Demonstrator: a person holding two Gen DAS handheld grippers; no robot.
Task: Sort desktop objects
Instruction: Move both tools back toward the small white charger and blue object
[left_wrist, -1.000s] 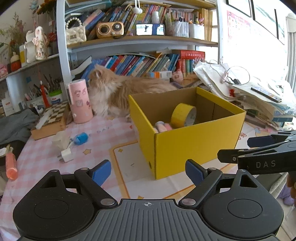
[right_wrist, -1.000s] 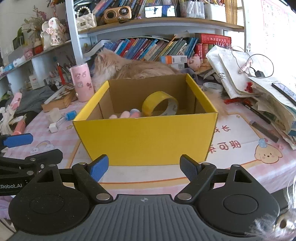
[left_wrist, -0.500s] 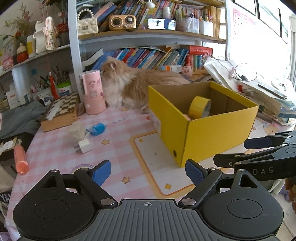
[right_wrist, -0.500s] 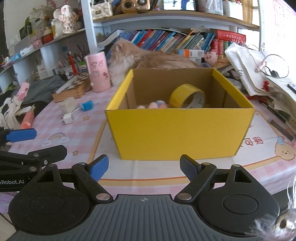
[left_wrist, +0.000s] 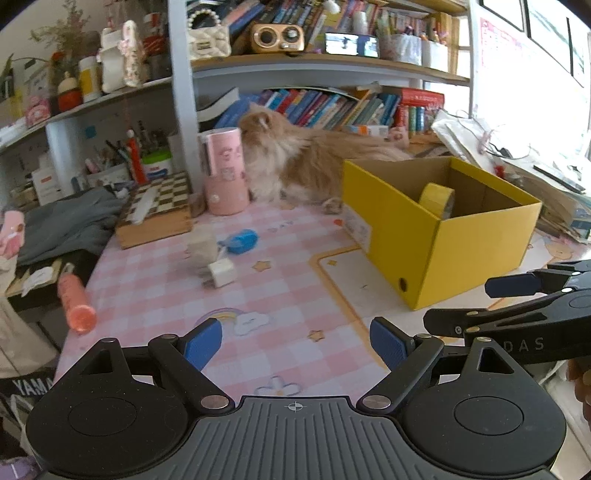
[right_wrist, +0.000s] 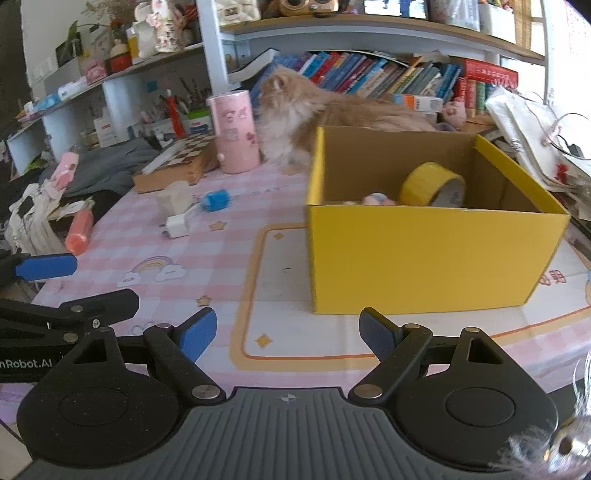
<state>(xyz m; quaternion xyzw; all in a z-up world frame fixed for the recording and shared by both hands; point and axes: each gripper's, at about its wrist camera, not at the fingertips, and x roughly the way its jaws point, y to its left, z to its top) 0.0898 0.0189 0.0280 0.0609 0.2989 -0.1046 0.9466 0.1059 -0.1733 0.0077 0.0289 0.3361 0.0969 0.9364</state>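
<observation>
Both grippers are hovering over the near edge of the pink checked tablecloth (left_wrist: 155, 295), w/ nothing between the fingers of either. Left gripper (left_wrist: 295, 343) is standing wide open, blue pads apart, pointing down at the cloth near a rainbow print. Right gripper (right_wrist: 286, 334) is also standing open & empty, just in front of the yellow box (right_wrist: 424, 258); in the left wrist view it is showing as a black arm at the right edge.

Yellow box is sitting on the cloth's white panel, open-topped, holding a roll of yellow tape (right_wrist: 432, 186) leaning upright & a few small pink/pale bits beside it, too small to tell.

Loose items are lying on the cloth left of the box: a white charger plug (left_wrist: 221, 273), a blue cap-like piece (left_wrist: 242, 236) just behind it, and a pale blurred lump touching the plug. An orange tube (left_wrist: 75, 302) is lying at the table's left edge.

Behind the box a fluffy ginger cat (left_wrist: 303, 162) is sitting next to a pink cylinder (left_wrist: 223, 170), w/ a chessboard box (left_wrist: 157, 210) to the left & bookshelves at the back.
</observation>
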